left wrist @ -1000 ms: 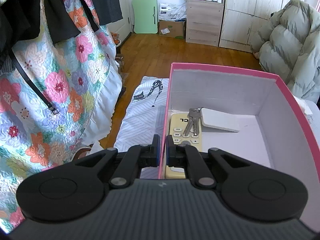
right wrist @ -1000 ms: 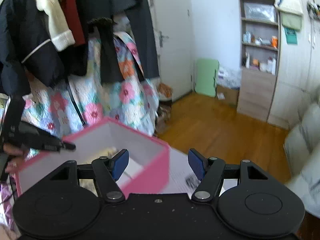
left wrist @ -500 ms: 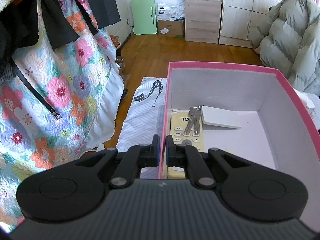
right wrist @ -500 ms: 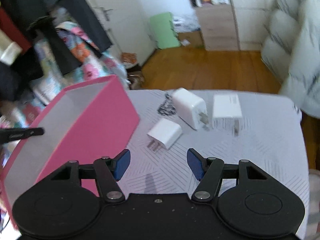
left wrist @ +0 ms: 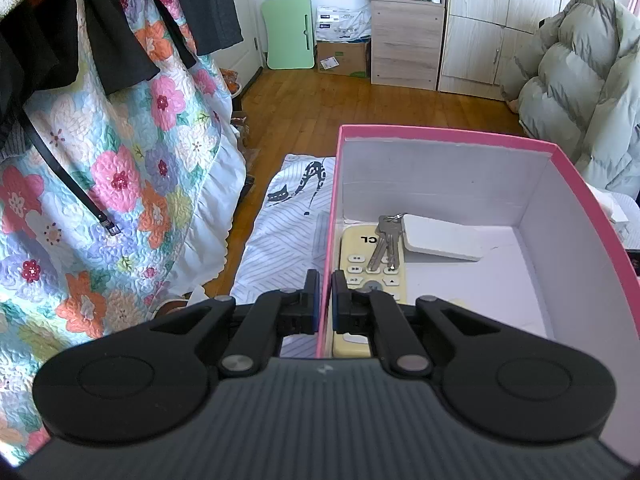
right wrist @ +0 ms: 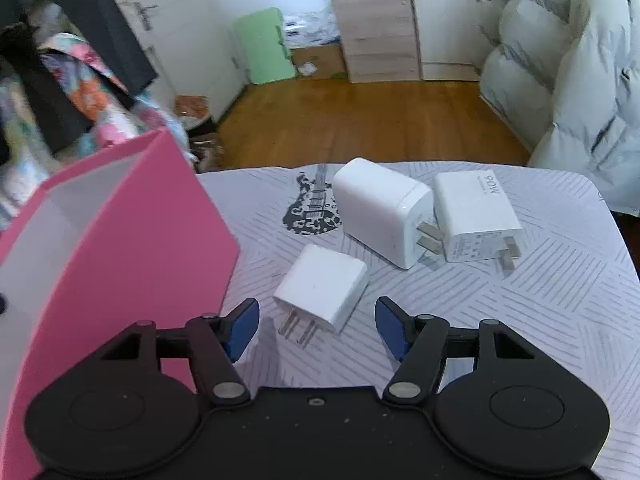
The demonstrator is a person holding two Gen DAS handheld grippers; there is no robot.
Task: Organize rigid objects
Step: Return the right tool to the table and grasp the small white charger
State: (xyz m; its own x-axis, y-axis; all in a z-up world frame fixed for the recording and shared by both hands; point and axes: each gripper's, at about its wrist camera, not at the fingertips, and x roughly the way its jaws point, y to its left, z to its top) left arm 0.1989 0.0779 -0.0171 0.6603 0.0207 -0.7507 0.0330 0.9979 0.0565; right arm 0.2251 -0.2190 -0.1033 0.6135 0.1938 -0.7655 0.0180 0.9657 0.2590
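- Floral quilt (left wrist: 120, 184): hangs at far left in the left wrist view, with dark garments over it.
- Left gripper (left wrist: 326, 300): jaws closed on the near left wall of the pink box (left wrist: 440, 133), one finger outside and one inside.
- Pink box, white inside: stands on the striped cloth (left wrist: 288, 240); in the right wrist view it fills the left side.
- Cream remote control (left wrist: 370, 276): lies flat in the box along its left wall.
- Keys (left wrist: 384, 246): rest on the remote's far half.
- White flat block (left wrist: 440, 238): lies in the box, just right of the keys, one edge raised.
- Right gripper (right wrist: 316, 322): jaws wide and opening, pads clear of everything; the prong end of the small white charger (right wrist: 322, 286) lies between them.
- Small white charger: on the cloth, right of the box, prongs toward the camera.
- Large white charger (right wrist: 382, 210): farther back, prongs pointing right.
- Third white charger (right wrist: 476, 216): rightmost, just beside the large one.
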